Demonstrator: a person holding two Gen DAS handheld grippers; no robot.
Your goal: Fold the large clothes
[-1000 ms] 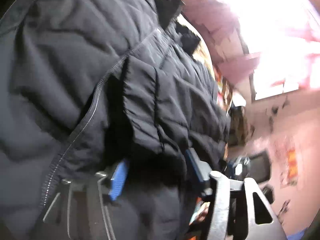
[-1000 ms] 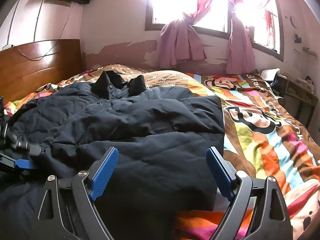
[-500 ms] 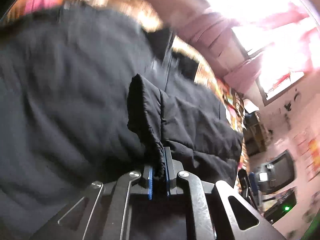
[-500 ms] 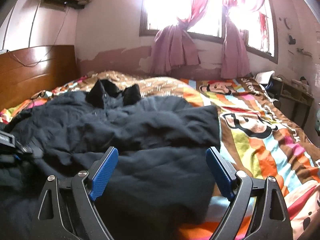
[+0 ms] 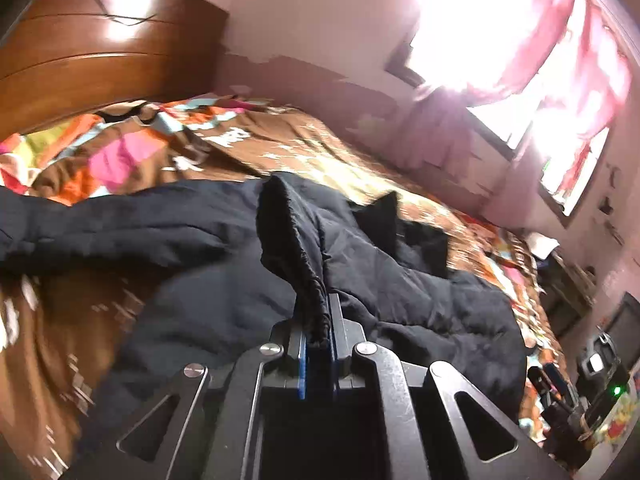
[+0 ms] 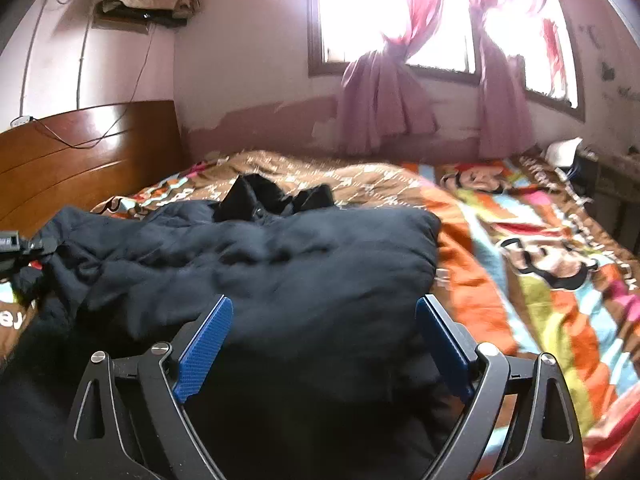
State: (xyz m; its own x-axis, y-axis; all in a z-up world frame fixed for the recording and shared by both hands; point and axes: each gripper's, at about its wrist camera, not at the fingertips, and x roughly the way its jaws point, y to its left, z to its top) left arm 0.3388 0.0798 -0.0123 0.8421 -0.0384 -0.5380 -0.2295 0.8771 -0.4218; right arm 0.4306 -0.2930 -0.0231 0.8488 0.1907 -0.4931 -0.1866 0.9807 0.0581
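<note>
Across the patterned bedspread (image 6: 532, 248) lay a dark padded jacket (image 6: 304, 264), spread loosely with its collar (image 6: 276, 196) toward the window and one side already doubled over the body. It looked soft and bulky — thick quilted filling that would slump and puff rather than crease, light for its size, with a smooth shell likely to slide against itself. A pinch on the loose middle of a panel would probably gather only the outer layer; a hem, cuff or seam seemed the surer hold.

The left gripper (image 5: 318, 332) had its pads clamped tight on just such an edge — a gathered, elasticated cuff or hem (image 5: 296, 248) that rose in a ridge from between the fingers, lifted clear of the bed. The right gripper (image 6: 320, 344) hung over the near part of the jacket with its jaws wide and opening, the blue pads (image 6: 204, 344) touching nothing. Its best purchase, I judged, would be the near folded edge.
</note>
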